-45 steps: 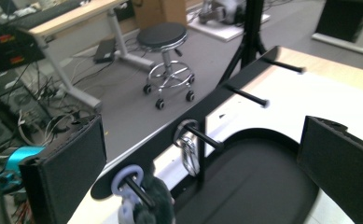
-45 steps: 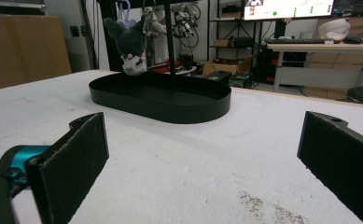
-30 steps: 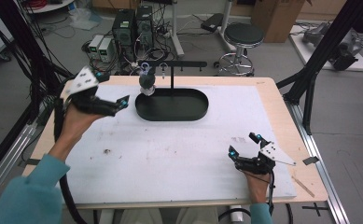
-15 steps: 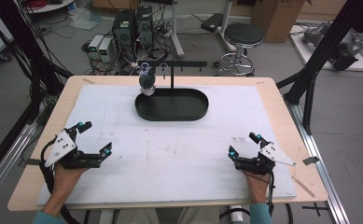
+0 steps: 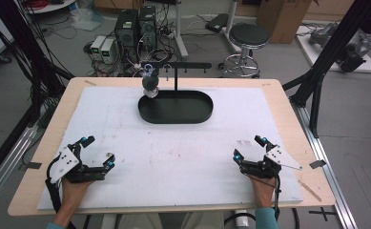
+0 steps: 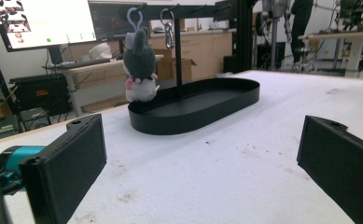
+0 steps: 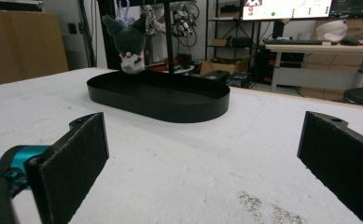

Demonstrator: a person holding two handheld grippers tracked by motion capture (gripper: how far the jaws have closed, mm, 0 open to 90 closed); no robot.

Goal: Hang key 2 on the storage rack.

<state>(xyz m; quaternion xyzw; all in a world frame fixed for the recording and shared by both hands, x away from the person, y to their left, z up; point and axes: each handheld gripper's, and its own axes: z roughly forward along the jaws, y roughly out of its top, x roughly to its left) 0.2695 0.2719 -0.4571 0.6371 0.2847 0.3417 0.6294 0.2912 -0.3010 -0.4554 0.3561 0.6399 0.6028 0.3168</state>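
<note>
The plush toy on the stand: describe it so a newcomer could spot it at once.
At the far middle of the white table sits an oval black tray with a T-shaped black stand rising from it. The plush toy hangs from the bar's left end: dark grey, pale face, lilac clip, beside a bare metal clasp.

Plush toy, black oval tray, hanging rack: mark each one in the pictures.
Plush toy (image 6: 139,63): left gripper view, on its grey body.
Black oval tray (image 5: 207,110): high view, on its right rim.
Hanging rack (image 5: 176,81): high view, on its upright post.
</note>
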